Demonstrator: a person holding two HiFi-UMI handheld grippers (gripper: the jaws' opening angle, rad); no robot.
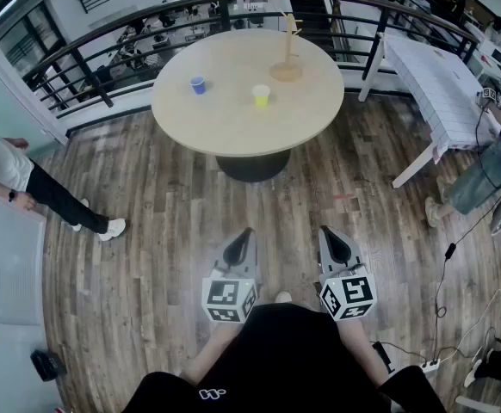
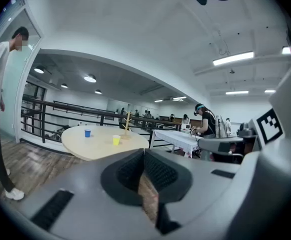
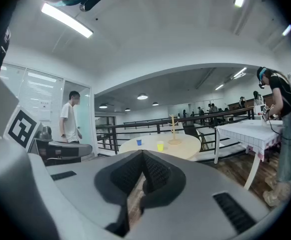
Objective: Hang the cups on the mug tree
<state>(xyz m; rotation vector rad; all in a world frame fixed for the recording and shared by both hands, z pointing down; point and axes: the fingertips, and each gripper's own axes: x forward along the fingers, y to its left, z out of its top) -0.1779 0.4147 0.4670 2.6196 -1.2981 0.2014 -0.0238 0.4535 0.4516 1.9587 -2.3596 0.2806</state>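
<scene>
A round beige table (image 1: pixel 233 119) stands well ahead of me. On it are a blue cup (image 1: pixel 198 84), a yellow cup (image 1: pixel 261 95) and a wooden mug tree (image 1: pixel 287 54) toward the far right. My left gripper (image 1: pixel 248 232) and right gripper (image 1: pixel 325 231) hang side by side close to my body, over the wood floor, far short of the table. Both are shut with nothing between the jaws. The left gripper view shows the blue cup (image 2: pixel 87 133), yellow cup (image 2: pixel 116 140) and tree (image 2: pixel 127 125) in the distance; the right gripper view shows the same yellow cup (image 3: pixel 159 146) and tree (image 3: pixel 174 130).
A black railing (image 1: pixel 87 54) curves behind the table. A white-clothed table (image 1: pixel 444 84) stands at the right, with a person (image 1: pixel 491 157) beside it. Another person (image 1: pixel 35 188) stands at the left. Cables and a power strip (image 1: pixel 423 366) lie on the floor at the right.
</scene>
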